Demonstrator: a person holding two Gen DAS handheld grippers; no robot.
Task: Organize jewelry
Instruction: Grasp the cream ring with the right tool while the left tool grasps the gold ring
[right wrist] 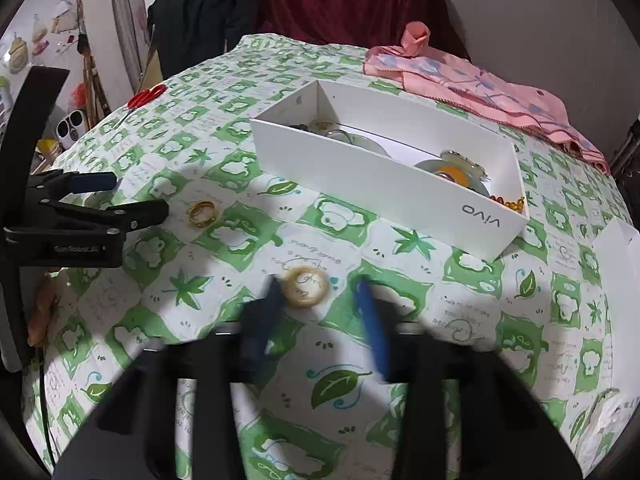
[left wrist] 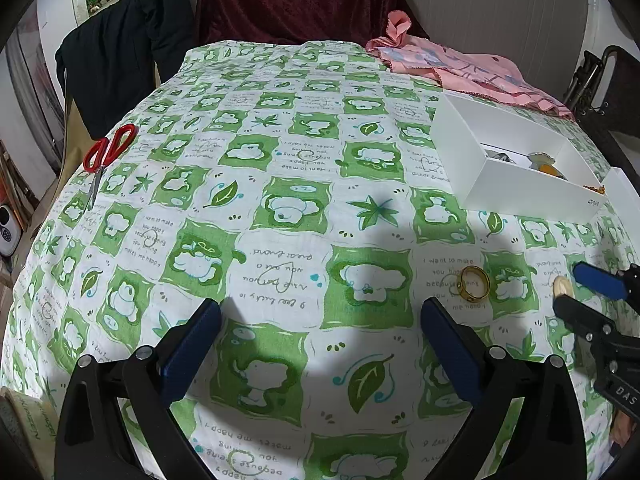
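Left wrist view: the left gripper (left wrist: 320, 312) gapes wide, holding nothing, well short of the white box (left wrist: 516, 160); the gold ring (left wrist: 475, 282) lies just beyond its right finger.

Right wrist view: the right gripper (right wrist: 320, 292), blurred, spread apart, brackets the pale ring (right wrist: 305, 285) short of the box; contact unclear.

A lived-in home: the tabletop (left wrist: 280, 152) wears a green cartoon-print cloth, clothes hang over a chair (left wrist: 120, 60), a pink garment (right wrist: 480, 84) lies crumpled, and household clutter lines the wall (right wrist: 60, 40).
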